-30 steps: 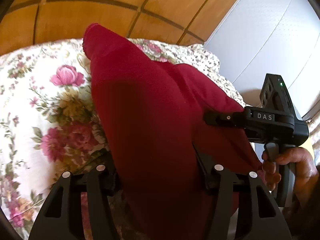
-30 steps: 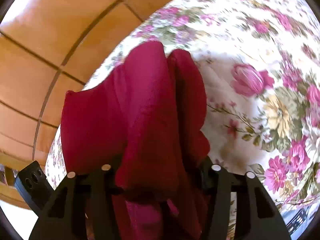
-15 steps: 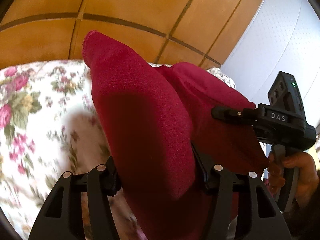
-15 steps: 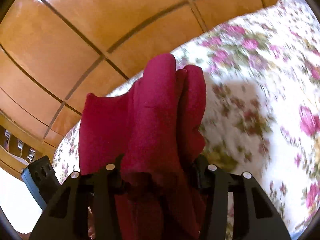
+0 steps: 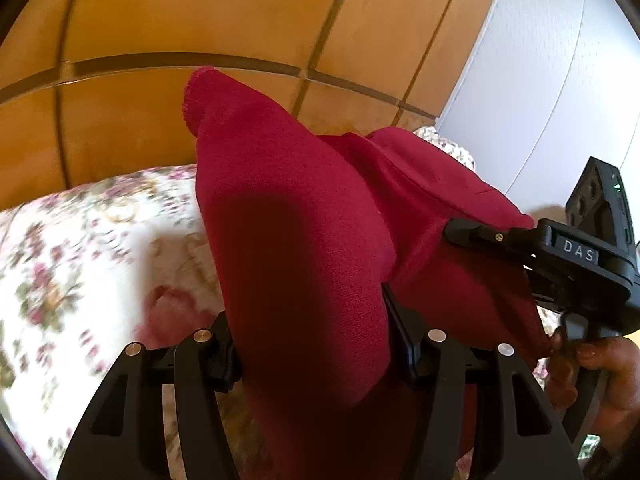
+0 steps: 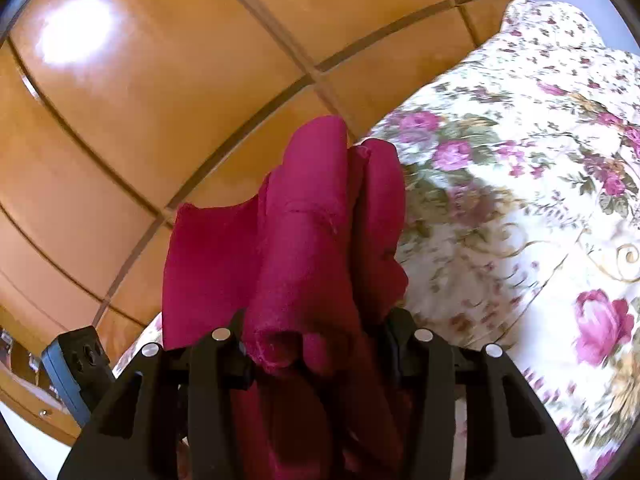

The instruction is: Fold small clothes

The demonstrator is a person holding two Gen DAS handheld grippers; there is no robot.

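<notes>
Both tools grip one piece of clothing, a dark red garment (image 5: 304, 240), and hold it in the air above a flowered bedspread (image 5: 80, 264).

**Left gripper** (image 5: 316, 352): the jaws are closed onto a thick bunch of red cloth. The cloth fills the whole gap between the fingers and rises up and away from them toward the far wooden panelling (image 5: 200, 12).

**Right gripper** (image 6: 320, 348): the jaws are likewise closed onto several gathered layers of the same garment. In the left wrist view this gripper (image 5: 460, 232) is seen from the side at the right of the scene, with one fingertip pressed against the cloth. The hand (image 5: 592, 368) holding it shows below the handle.

**Position of the garment:** the cloth is stretched between the two grip points, so its long axis runs left to right across the scene, from one gripper to the other. The free part hangs or billows beyond the fingers. No part visibly touches the bedspread, though the lower edge is hidden behind the fingers in both views.

**Governing relation:** the bedspread lies below and beyond the held cloth, to the left in the left wrist view and to the right in the right wrist view. Neither gripper is clearly nearer to it. The probable next step is to lower the garment flat onto the bedspread. For that, keep the two grips level and well apart, so that the span stays taut and the bunched layers do not land as a heap.
</notes>
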